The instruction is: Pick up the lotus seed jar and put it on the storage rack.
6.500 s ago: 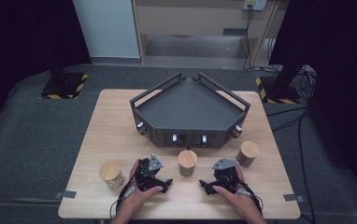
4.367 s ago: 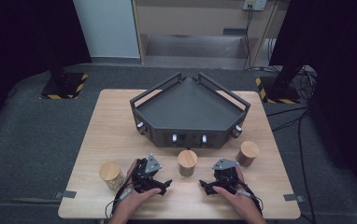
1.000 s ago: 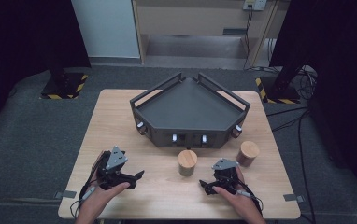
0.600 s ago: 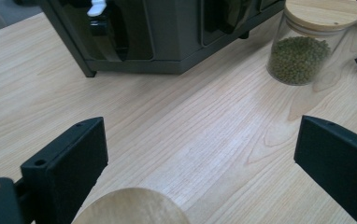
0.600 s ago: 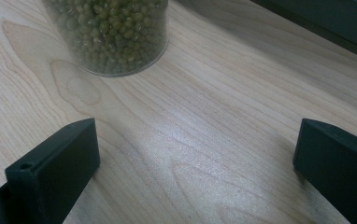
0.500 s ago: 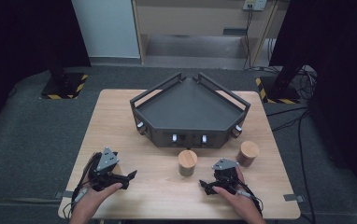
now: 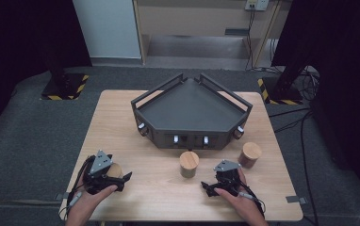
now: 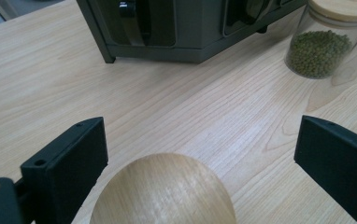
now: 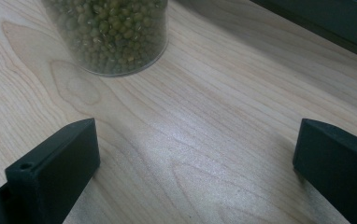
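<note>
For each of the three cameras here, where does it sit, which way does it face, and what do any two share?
High view: above the person's table edge, looking forward and down at the table, tray, both hands and grippers.
Left gripper view: rides the left gripper, facing over a wooden jar lid between its open jaws toward the tray.
Right gripper view: rides the right gripper, low over the table, its jaws open.
Shared: both gripper views show the mung bean jar.

Both claws, left (image 7: 121,180) and right (image 7: 208,189), gape wide, held low.
</note>
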Demonstrator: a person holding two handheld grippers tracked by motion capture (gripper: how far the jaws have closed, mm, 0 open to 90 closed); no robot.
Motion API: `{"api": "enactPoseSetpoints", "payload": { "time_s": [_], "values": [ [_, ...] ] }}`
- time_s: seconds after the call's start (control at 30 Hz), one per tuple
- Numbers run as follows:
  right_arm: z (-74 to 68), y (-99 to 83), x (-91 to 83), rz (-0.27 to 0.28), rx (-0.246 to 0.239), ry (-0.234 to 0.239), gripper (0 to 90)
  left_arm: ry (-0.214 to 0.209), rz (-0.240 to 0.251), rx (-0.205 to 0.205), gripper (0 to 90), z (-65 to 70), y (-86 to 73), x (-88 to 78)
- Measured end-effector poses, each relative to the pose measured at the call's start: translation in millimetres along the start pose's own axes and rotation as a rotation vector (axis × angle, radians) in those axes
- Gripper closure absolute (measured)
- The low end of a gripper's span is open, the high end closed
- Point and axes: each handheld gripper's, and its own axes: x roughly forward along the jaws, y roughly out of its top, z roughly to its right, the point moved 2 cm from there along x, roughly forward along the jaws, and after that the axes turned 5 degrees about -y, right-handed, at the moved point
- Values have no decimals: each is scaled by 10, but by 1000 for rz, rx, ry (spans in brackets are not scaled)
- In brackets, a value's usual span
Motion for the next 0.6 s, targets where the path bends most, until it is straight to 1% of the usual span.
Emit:
{"api": "enactPoseSetpoints", "payload": {
  "time_s": [0.4,0.6],
  "values": [
    [0,0,0,0,0,0,7,19,-8,-38,15,-68,-125,-24],
    [0,0,0,0,0,0,7,17,-20,-41,16,-79,-156,-6]
  ]
}}
